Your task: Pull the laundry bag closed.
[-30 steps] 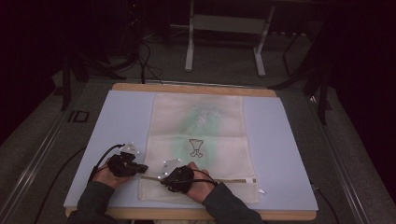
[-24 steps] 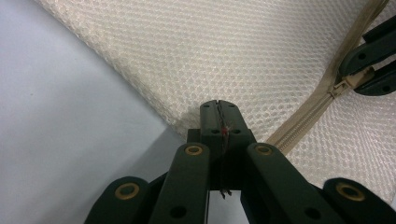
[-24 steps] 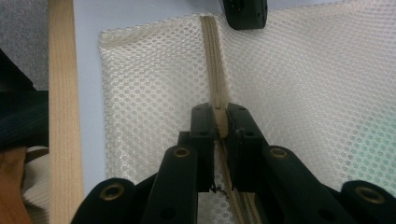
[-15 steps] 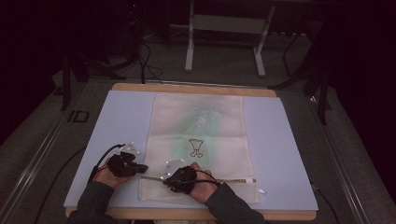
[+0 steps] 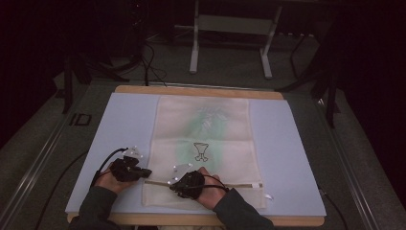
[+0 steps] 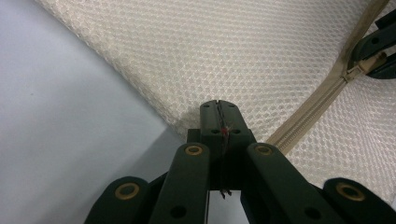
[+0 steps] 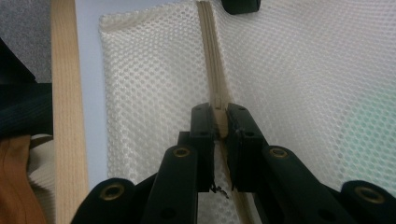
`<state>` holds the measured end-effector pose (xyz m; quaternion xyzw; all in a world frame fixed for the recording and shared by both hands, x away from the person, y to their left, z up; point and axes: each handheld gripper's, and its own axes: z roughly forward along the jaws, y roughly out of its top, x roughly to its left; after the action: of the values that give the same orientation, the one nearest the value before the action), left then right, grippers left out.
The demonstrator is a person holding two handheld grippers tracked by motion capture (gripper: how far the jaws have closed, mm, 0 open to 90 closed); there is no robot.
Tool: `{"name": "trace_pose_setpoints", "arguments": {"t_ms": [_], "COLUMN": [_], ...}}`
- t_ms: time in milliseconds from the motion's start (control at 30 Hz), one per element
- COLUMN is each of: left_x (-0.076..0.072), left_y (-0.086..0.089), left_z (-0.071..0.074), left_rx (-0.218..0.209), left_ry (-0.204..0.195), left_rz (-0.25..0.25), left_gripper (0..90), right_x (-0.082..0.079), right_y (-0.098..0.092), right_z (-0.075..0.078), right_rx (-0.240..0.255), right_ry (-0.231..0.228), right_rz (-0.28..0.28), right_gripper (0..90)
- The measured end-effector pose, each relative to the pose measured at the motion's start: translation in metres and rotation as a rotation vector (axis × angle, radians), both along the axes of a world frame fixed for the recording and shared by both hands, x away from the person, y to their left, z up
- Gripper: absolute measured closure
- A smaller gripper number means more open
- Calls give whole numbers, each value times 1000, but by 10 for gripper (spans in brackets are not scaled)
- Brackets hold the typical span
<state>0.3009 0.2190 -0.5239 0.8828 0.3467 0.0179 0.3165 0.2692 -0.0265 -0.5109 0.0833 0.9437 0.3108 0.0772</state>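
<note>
We have a cream mesh bag (image 5: pixel 203 143) lying flat on the light blue desk (image 5: pixel 119 124), long axis running away from the person, its near end at the desk's front edge. Both tongs work that near end, along the zipper (image 5: pixel 239 185) that crosses the bag from side to side.

Left tongs (image 5: pixel 142 173) sit at the bag's left edge. In the left gripper view the jaws are clenched, tips pinching the mesh edge (image 6: pixel 187 122) right where the fabric meets bare desk. The zipper tape (image 6: pixel 322 93) runs diagonally off to the right of them.

Right tongs (image 5: pixel 173 184) are just right of the left ones, close but apart, on the zipper line. In the right gripper view they are clamped on the beige zipper pull (image 7: pixel 221 122), which sits between the two jaw tips. Closed zipper tape (image 7: pixel 211 56) continues straight ahead of them toward the tip of the left tongs (image 7: pixel 240 5) at the top of that view.

Bag looks: fine honeycomb mesh, off-white, semi-transparent. A dark goblet-shaped print (image 5: pixel 201 150) at mid-length, a faint green patch (image 5: pixel 210 120) showing beyond it. A small white tab (image 5: pixel 268 196) lies by the bag's near right corner.
</note>
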Motion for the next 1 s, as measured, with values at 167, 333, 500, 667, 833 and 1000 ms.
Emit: {"name": "trace_pose_setpoints", "arguments": {"t_ms": [167,333,500,667,833,1000], "left_x": [0,0,0,0,0,0], "left_y": [0,0,0,0,0,0], "left_z": [0,0,0,0,0,0], "left_rx": [-1,-1,1,-1,-2,0], "left_ry": [0,0,0,2,2,-1], "left_rz": [1,1,-1,0,0,0], "left_gripper": [900,900,900,900,900,900], "right_x": [0,-1,-2,-2,-2,-2], "right_y": [-3,-4,-7,-11,-13,-15], "right_z": [1,0,1,2,2,3], "right_rx": [-1,-3,-6,-1,-2,-4], "right_ry": [-1,0,3,3,2,-1], "right_rz": [0,-2,-6,-11,-10,-14], "right_gripper": [822,822,822,822,822,823]}}
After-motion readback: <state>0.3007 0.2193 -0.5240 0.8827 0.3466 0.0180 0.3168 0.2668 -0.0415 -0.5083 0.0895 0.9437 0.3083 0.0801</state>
